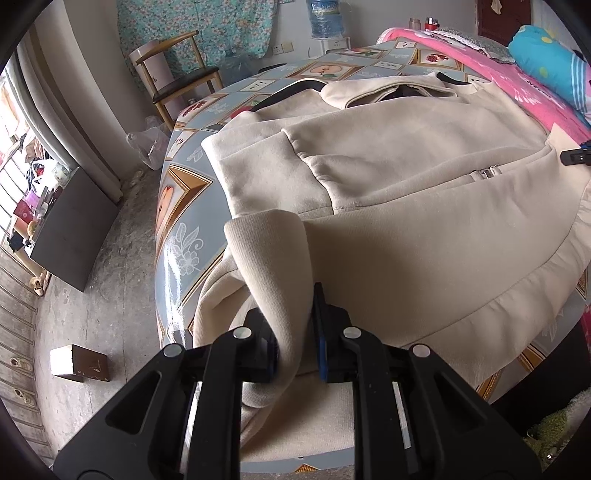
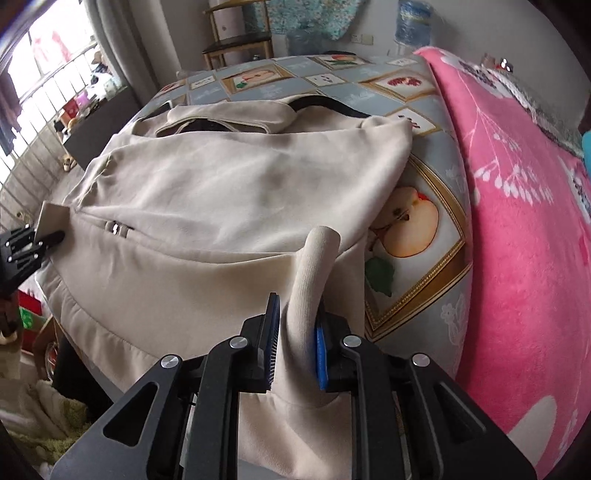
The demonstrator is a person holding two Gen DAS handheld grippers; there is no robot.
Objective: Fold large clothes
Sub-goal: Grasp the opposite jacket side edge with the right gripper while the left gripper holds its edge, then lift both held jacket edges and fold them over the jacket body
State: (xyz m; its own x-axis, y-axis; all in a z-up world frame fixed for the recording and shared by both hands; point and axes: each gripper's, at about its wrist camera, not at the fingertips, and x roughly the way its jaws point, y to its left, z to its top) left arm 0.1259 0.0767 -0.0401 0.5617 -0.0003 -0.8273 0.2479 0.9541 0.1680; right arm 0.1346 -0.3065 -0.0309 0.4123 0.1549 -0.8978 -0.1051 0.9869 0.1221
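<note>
A large beige zip-up jacket (image 1: 388, 177) lies spread across a table covered by a grey-blue oilcloth (image 1: 177, 206) printed with framed fruit pictures. Its collar, with a dark lining showing, points toward the far side of the table, and its ribbed hem runs along the near edge, partly hanging over it. A metal zipper pull (image 1: 489, 172) shows near the middle of the front.

The left gripper (image 1: 295, 332) is clenched on a ribbed corner of the jacket's hem (image 1: 269, 251), the fabric rising in a fold between its 2 blue pads. The right gripper (image 2: 295, 343) is likewise clamped on a ribbed strip of the hem (image 2: 314, 269), which stands up in a narrow curl between its jaws; the cloth fills the gap and the pads press on it. Each gripper's black tip shows at the edge of the other's view, touching or just beside the jacket.

To the right of the table lies a pink blanket (image 2: 524, 240) with white flower prints, and beyond it a turquoise cushion (image 1: 546, 62). Behind the table stand a wooden chair (image 1: 181, 77) with a dark seat and a blue water bottle (image 1: 325, 16) against the wall. On the concrete floor to the left sit a dark cabinet (image 1: 74, 229) and a small brown box (image 1: 79, 363), near a barred window
</note>
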